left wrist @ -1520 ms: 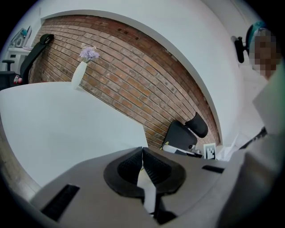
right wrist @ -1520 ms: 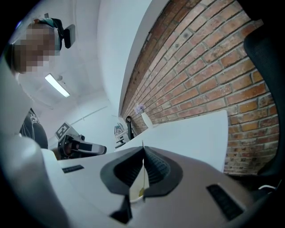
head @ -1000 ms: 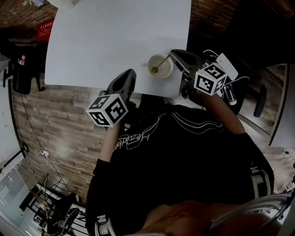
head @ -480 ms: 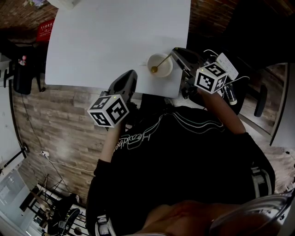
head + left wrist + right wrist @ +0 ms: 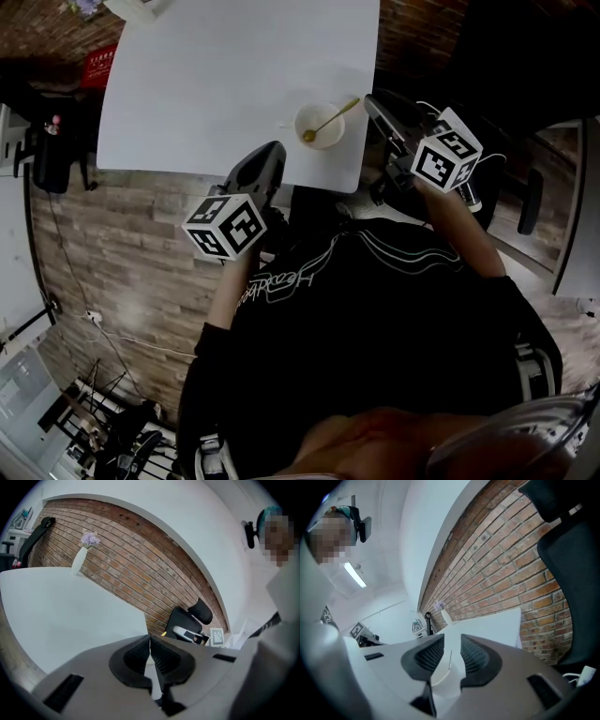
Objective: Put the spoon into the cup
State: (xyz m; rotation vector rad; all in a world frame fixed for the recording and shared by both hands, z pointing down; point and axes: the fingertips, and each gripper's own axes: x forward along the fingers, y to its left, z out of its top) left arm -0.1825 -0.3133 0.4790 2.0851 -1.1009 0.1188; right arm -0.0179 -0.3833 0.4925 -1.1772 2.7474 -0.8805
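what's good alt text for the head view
A gold spoon rests in a white cup near the edge of a white table. The open right gripper is off to its right, the shut left gripper at the near edge.

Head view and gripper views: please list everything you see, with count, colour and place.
table: 1, white, in front of the person
cup: 1, white, near the table's near right corner
spoon: 1, golden, bowl in the cup, handle over its rim
vase: 1, white with purple flowers, far table end
brick wall: 1, reddish brown, beyond the table
left gripper: 1, grey, jaws shut, empty
right gripper: 1, grey, jaws apart, empty, right of the cup
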